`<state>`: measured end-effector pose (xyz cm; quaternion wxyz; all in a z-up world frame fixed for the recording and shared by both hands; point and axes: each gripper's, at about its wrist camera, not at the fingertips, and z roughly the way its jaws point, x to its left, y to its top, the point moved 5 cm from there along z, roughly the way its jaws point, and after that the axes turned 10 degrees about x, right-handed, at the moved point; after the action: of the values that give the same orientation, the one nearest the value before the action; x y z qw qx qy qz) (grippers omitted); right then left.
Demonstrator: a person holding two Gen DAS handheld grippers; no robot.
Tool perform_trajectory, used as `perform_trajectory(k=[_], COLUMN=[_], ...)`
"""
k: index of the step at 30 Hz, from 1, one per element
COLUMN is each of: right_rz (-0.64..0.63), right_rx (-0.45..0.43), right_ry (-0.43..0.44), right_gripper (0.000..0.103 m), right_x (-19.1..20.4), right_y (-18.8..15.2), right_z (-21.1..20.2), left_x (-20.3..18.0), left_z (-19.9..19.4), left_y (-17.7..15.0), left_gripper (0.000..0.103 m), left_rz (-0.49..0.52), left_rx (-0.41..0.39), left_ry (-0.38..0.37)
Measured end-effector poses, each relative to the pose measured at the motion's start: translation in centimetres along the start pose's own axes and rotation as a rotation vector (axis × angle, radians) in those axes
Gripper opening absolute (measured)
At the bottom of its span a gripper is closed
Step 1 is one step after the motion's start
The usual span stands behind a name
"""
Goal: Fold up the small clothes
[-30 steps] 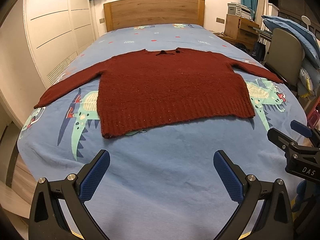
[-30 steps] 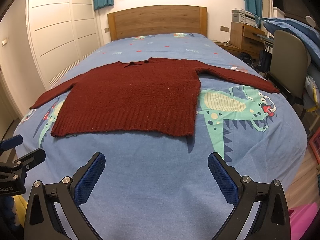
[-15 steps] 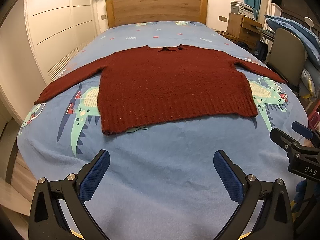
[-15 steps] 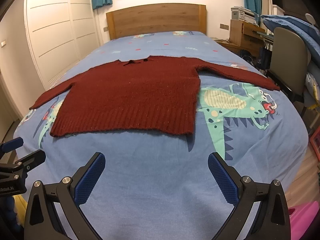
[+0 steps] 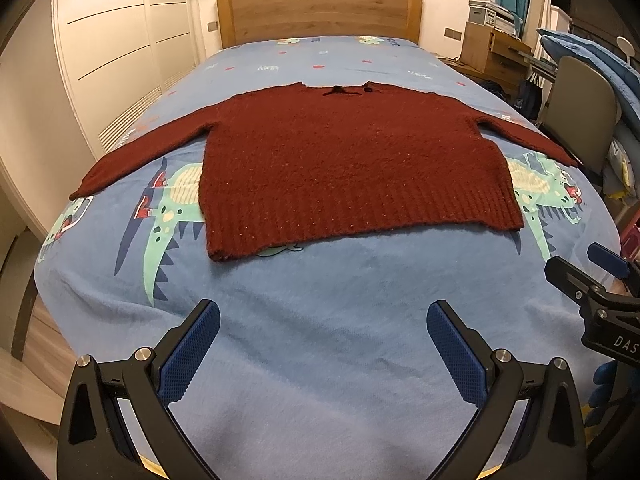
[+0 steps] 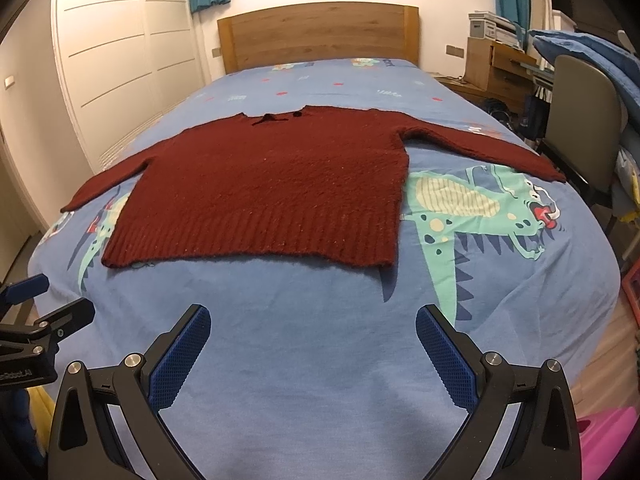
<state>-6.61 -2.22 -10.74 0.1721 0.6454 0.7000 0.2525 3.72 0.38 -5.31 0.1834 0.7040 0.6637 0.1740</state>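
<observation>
A dark red knit sweater (image 5: 352, 168) lies flat and face up on the blue dinosaur-print bed cover (image 5: 320, 320), sleeves spread out to both sides, hem toward me. It also shows in the right wrist view (image 6: 272, 192). My left gripper (image 5: 323, 320) is open and empty, above the cover short of the hem. My right gripper (image 6: 313, 322) is open and empty, also short of the hem. Each gripper shows at the edge of the other's view: the right one (image 5: 600, 292) and the left one (image 6: 36, 320).
A wooden headboard (image 5: 320, 12) stands at the far end. White wardrobe doors (image 5: 112, 48) run along the left. A chair (image 5: 580, 120), a wooden desk (image 5: 496, 52) and piled blue bedding (image 5: 600, 64) stand on the right. A pink object (image 6: 608, 440) lies on the floor at the right.
Both grippers have moved a little forward toward the sweater, which looks slightly larger and lower in view. Both stay open. The sweater has not moved.
</observation>
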Motion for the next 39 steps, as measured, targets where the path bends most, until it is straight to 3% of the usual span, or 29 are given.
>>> perform_trajectory(k=[18,25,33,39], right_rz=[0.029,0.031,0.040,0.110], right_rx=[0.028,0.043,0.053,0.052], right_ry=[0.003,0.008,0.006,0.002], right_gripper=[0.103,0.103,0.103,0.103], right_x=[-0.7,-0.8,-1.7,-4.6], right_y=[0.3,1.1,3.0,5.5], right_z=[0.6,1.1,2.2,3.1], left_x=[-1.0,0.0,1.6,3.1], left_z=[1.1,0.5,0.7,1.5], left_y=[0.2,1.5,3.5,6.1], left_gripper=[0.102,0.102,0.102,0.102], left_rz=[0.058,0.037,0.025,0.015], left_rx=[0.035,-0.020,-0.029,-0.005], left_ry=[-0.078,-0.026,0.051,0.086])
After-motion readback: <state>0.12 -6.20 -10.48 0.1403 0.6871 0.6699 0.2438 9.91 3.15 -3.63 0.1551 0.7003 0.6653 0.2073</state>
